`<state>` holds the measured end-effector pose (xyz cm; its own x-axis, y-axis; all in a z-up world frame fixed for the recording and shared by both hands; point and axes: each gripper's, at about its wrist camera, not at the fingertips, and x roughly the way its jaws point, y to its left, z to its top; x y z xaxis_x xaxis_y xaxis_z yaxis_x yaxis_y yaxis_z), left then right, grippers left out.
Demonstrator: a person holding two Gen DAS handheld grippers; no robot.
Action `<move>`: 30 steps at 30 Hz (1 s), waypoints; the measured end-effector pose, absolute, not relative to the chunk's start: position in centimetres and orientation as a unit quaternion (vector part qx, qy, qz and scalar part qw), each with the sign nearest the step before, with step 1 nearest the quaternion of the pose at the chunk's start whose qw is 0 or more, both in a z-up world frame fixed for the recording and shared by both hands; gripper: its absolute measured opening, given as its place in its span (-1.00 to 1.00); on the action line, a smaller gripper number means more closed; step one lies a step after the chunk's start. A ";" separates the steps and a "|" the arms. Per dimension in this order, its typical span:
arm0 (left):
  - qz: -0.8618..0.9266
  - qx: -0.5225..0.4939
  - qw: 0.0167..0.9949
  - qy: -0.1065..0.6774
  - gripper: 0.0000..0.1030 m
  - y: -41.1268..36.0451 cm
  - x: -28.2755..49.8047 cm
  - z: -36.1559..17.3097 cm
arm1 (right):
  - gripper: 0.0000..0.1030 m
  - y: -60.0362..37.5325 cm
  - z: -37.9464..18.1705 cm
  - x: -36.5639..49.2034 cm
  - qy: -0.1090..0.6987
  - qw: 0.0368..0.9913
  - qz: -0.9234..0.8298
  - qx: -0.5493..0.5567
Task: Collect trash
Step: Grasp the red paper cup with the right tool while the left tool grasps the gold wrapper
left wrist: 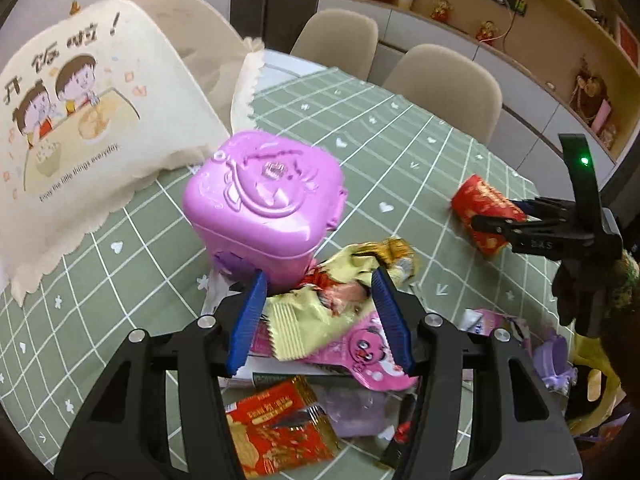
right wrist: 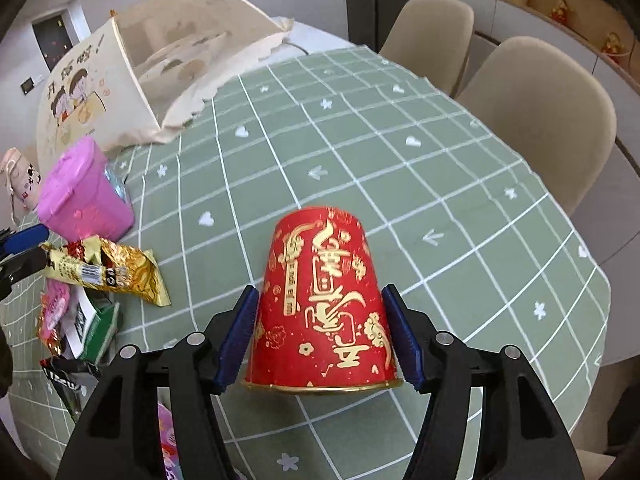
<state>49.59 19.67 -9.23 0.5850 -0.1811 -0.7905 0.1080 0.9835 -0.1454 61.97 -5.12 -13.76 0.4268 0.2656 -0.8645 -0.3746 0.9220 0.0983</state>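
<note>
The desk (right wrist: 400,152) carried scattered litter. The red paper cup (right wrist: 320,300), inverted at near centre, stood between the spread right tool (right wrist: 320,332); judged light, crushable, best gripped mid-wall. The left tool (left wrist: 320,312) straddled a yellow wrapper (left wrist: 320,300), spread.

You see a cream food cover (right wrist: 132,92) near the pink box (left wrist: 264,200) on the green-checked surface (right wrist: 400,184), beige chairs (right wrist: 536,120) behind.
</note>
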 end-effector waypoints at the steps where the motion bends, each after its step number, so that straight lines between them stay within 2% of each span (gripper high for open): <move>1: -0.083 -0.045 0.887 0.451 0.01 19.7 49.7 -9.5 | 0.18 -5.2 -13.9 61.9 0.499 0.844 0.188 -0.053; 3: -0.085 -0.057 0.883 0.457 0.00 19.8 49.6 -9.8 | 0.18 -5.1 -13.7 61.7 0.496 0.846 0.187 -0.052; 7: -0.094 -0.070 0.876 0.467 -0.21 19.7 48.8 -10.0 | 0.13 -4.4 -12.7 60.7 0.491 0.847 0.194 -0.059; 17: -0.130 -0.084 0.867 0.474 -0.23 19.1 42.1 -8.9 | 0.12 -4.1 -6.7 53.7 0.444 0.870 0.213 -0.035; 20: -0.136 -0.073 0.862 0.484 -0.22 19.2 39.5 -9.0 | 0.12 -3.7 -5.7 50.9 0.439 0.870 0.223 -0.033; 23: -0.135 -0.080 0.857 0.491 -0.05 19.6 37.3 -9.4 | 0.12 -2.7 -5.6 47.3 0.444 0.863 0.240 -0.034; 30: -0.159 -0.090 0.861 0.475 0.03 20.0 33.5 -8.8 | 0.12 0.3 -9.2 39.1 0.482 0.835 0.261 -0.050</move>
<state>33.52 20.03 -8.83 0.4983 -0.3582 -0.7895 0.1880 0.9336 -0.3049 39.08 0.26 -9.22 0.3992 0.3878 -0.8308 -0.4841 0.8587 0.1682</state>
